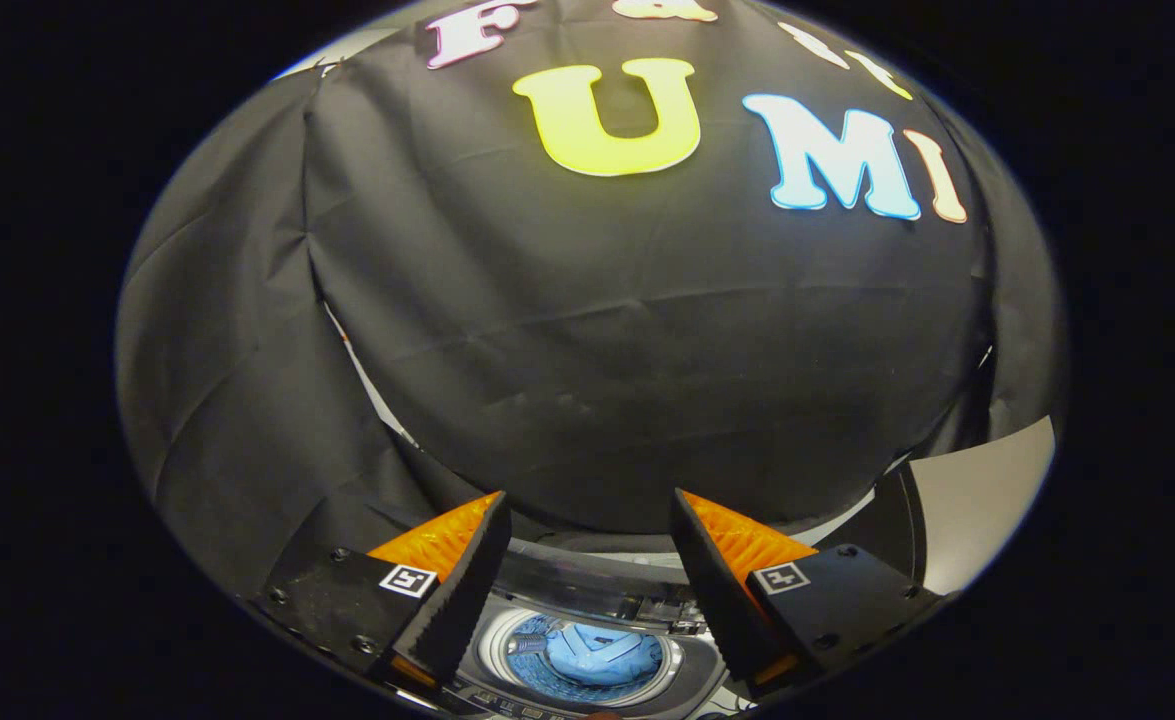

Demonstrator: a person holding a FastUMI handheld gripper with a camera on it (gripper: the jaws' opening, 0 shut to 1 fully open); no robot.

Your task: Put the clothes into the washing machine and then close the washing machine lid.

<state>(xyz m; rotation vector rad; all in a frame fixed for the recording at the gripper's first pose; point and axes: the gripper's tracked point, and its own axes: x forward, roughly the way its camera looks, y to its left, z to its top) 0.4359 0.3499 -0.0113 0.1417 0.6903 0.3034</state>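
A: Black cloth (587, 380) is seen stretched as the booth's wall well beyond the fingers. What is found closer in?

B: The washing machine (587, 690) is seen low down between the two fingers, viewed from above. Its lid (587, 585) is raised and folded back at the far side of the opening, so the tub (492, 650) is left uncovered.

A: And what is held in the tub?

B: Light blue clothes (597, 655) are seen lying bunched inside the round drum, ringed by its pale rim. Whether more than one garment is there cannot be told.

A: How is the gripper (587, 520) set?

B: Its fingers are spread wide apart and nothing is gripped between them; the clothes are not touched by either finger. The gripper is held above the machine, with the open tub framed in the gap between the fingers.

A: Anything off to the side?

B: A pale surface (987, 490) is glimpsed beyond the right finger, past the cloth's edge
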